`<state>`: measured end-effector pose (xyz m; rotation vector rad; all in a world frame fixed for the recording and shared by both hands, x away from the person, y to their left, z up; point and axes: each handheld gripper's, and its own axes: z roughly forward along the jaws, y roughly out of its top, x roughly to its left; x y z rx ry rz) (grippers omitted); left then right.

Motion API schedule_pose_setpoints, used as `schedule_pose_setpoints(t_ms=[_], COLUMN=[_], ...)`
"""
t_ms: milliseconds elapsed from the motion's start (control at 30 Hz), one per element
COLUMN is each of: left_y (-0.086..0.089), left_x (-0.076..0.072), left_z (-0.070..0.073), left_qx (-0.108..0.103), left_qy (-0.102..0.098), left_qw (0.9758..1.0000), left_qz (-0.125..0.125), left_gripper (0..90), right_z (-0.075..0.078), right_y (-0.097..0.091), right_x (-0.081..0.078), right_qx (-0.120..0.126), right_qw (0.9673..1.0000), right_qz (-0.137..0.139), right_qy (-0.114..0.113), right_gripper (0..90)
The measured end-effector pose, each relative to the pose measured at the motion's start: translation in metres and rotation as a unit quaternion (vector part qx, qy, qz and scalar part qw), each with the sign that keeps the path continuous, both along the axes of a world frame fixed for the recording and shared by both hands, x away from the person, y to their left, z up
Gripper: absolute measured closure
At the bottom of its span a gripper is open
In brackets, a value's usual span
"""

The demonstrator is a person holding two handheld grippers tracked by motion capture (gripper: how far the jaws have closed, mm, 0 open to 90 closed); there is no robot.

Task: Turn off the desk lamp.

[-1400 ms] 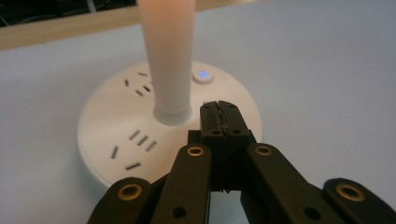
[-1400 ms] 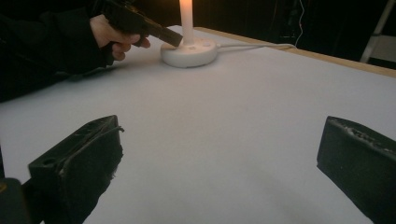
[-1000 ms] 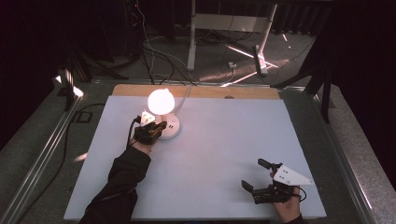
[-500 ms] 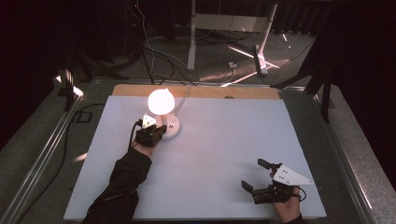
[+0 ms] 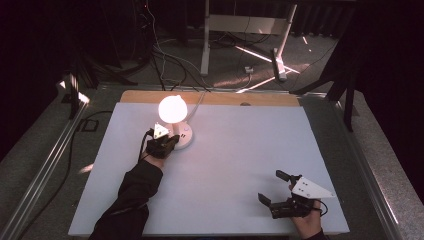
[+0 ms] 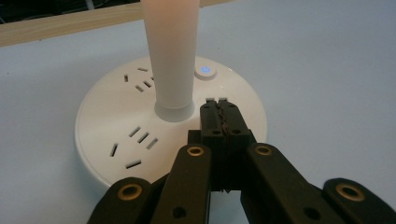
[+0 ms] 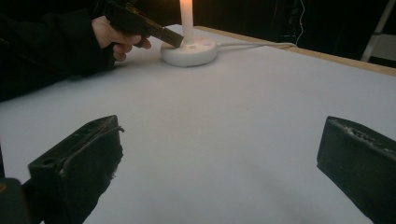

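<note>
Upper left of the white surface (image 5: 240,165) in the high view, the lamp (image 5: 173,109) glows on its round white base (image 6: 116,116), and the left gripper (image 5: 161,145) sits right over that base. From the left gripper view its jaws are pressed fully together with nothing between them, their tips resting on or just above the base, between the stem (image 6: 172,51) and the lit power button (image 6: 205,71); contact is hard to confirm from this angle.

The risk lies in the aim. The button is small and sits beyond the tips, just right of the stem. A push from here could land on bare plastic, slide the light base across the smooth surface, or knock the stem and tip the lamp. A tip could also slip into one of the socket slots (image 6: 140,137) nearby.

Lower right in the high view, the right gripper (image 5: 282,192) rests with jaws spread wide and empty, well apart from the lamp, so it offers no steadying hold.
</note>
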<state>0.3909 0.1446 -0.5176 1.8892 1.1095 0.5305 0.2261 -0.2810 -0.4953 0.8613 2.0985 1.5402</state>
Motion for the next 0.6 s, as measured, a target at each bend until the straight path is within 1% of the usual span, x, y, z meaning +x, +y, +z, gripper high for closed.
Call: schedule_pose_setpoints(t_ms=[33,67,133,167,233,267,367,433,600], left_y=[-0.003,-0.003,-0.005,-0.003,-0.003,-0.002,-0.001,0.002,0.005], left_x=[-0.002,-0.002,-0.002,-0.001,-0.001,-0.001,-0.002,-0.002,-0.003], left_z=[0.0,0.0,0.0,-0.001,0.0,0.002,0.006,0.014,0.025], left_qx=[0.012,0.012,0.022,0.01,0.009,0.004,0.003,-0.011,-0.009], left_qy=[-0.007,-0.007,-0.014,-0.008,-0.006,0.001,-0.001,-0.001,-0.007], left_qw=[0.9999,0.9999,0.9997,0.9999,0.9999,1.0,1.0,0.9999,0.9999], left_qz=[0.003,0.003,0.004,0.005,0.004,0.001,0.0,0.001,0.003], left_gripper=[90.0,90.0,90.0,90.0,90.0,90.0,90.0,90.0,90.0], right_z=[0.0,0.0,0.0,0.0,0.0,0.001,0.001,0.001,0.001], right_y=[0.0,0.001,0.001,0.001,0.001,0.0,-0.001,-0.001,-0.001], right_x=[0.0,0.0,0.0,0.0,0.0,0.0,0.0,0.0,-0.001], right_qx=[-0.002,-0.002,-0.002,-0.002,-0.002,-0.001,0.001,0.002,0.002], right_qw=[1.0,1.0,1.0,1.0,1.0,1.0,1.0,1.0,1.0], right_qz=[0.0,0.001,0.001,0.0,0.0,-0.001,-0.002,-0.002,-0.001], right_qy=[0.0,0.0,0.0,-0.001,0.0,-0.002,-0.002,-0.001,-0.003], right_gripper=[0.0,0.0,0.0,0.0,0.0,0.0,0.0,0.0,0.0])
